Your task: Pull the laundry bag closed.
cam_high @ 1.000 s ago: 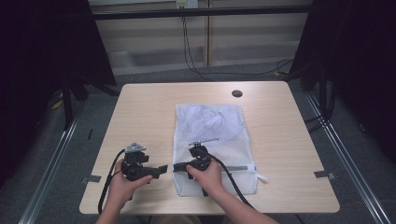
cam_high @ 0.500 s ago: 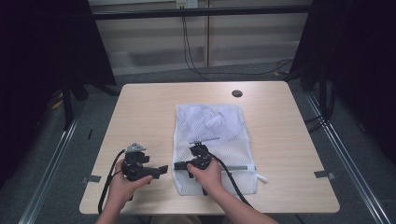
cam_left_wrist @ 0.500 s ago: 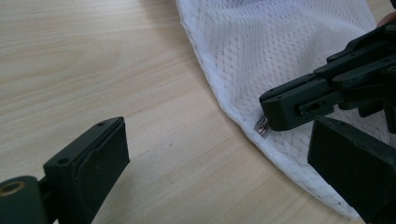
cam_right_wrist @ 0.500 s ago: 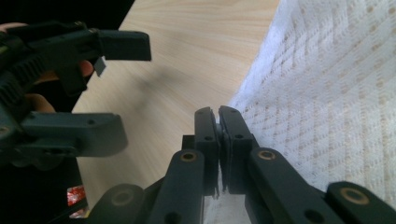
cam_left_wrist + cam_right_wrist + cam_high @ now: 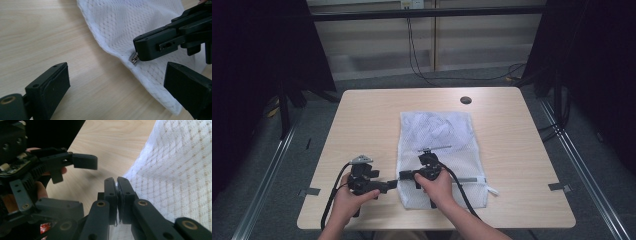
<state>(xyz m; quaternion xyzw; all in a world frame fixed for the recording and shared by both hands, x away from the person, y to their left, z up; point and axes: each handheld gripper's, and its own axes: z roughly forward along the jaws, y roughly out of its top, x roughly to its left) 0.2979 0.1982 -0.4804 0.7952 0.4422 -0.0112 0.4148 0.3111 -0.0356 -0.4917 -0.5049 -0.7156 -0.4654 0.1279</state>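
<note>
High view: a white mesh laundry bag (image 5: 439,150) lies flat on the light wood counter (image 5: 362,115), a little right of centre, long side running away from the person. The zipper (image 5: 462,179) crosses the bag near its near end. The right gripper (image 5: 404,175) is held over the bag's near left corner, jaws pointing left at the bag's edge. The left gripper (image 5: 388,186) sits just left of the bag over bare counter, jaws pointing right toward that same edge. A dark round hole (image 5: 466,100) is in the counter at the far side.

Left gripper view: the left gripper (image 5: 120,87) is wide open with nothing between its jaws; bare counter and the bag's edge (image 5: 140,62) lie beyond. The right gripper (image 5: 143,51) comes in from the right, its tip closed at a small metal zipper pull (image 5: 134,58) on the bag's edge.

Right gripper view: the right gripper (image 5: 117,185) has its jaws pressed together on a sliver of white at the bag's edge (image 5: 175,170), probably the pull tab, though it is mostly hidden. The left gripper (image 5: 72,182) stands open to the left, apart from the bag.
</note>
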